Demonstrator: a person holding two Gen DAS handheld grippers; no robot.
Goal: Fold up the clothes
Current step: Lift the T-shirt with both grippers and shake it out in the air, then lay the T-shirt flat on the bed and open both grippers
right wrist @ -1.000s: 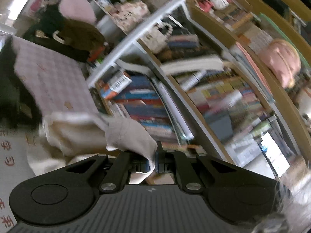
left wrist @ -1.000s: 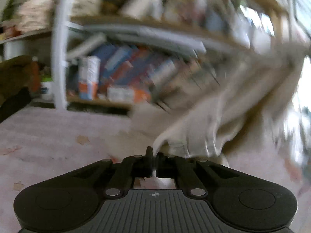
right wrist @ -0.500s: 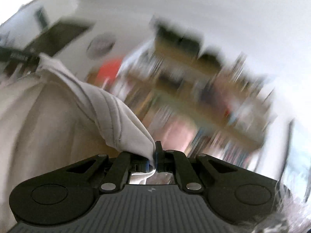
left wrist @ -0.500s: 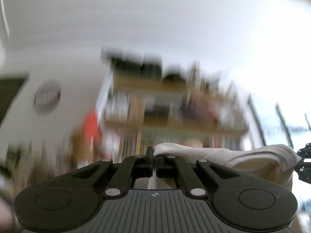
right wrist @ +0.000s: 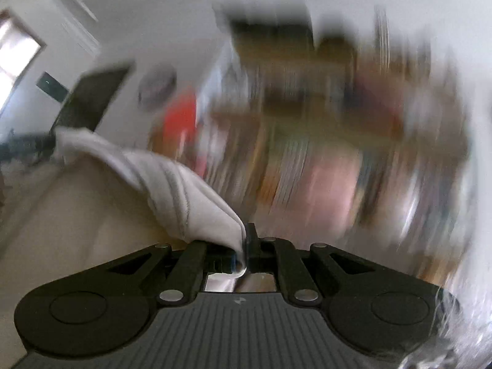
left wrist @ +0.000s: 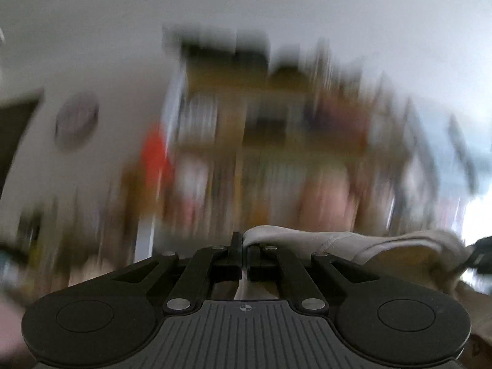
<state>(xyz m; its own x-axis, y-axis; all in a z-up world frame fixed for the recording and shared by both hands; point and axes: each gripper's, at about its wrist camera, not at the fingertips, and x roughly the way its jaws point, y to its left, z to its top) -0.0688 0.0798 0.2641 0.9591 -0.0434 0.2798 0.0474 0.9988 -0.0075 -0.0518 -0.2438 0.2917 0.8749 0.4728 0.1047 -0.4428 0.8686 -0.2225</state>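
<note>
From my seat both feeds are smeared with motion blur: the tall wooden bookshelf (left wrist: pixel 276 153) is streaks (nothing legible). Only the black left tongs (left wrist: pixel 243 247), the right tongs (right wrist: pixel 246 246) and pale grey cloth (right wrist: pixel 172 190) stay sharp. Daylight blooms at a left window (right wrist: pixel 15 52); fisheye corners go dark.

open air ahead; blurred bookshelf (right wrist: pixel 307 153) stands well beyond.

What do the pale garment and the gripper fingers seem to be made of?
Garment: soft off-white knit, probably cotton jersey; it drapes in folds and shows rows of stitched seams. Matte, no sheen. Fingers of the left hand-held gripper: rigid matte black, likely plastic, with bright metal pivot pins. The right hand-held gripper looks alike.
</note>
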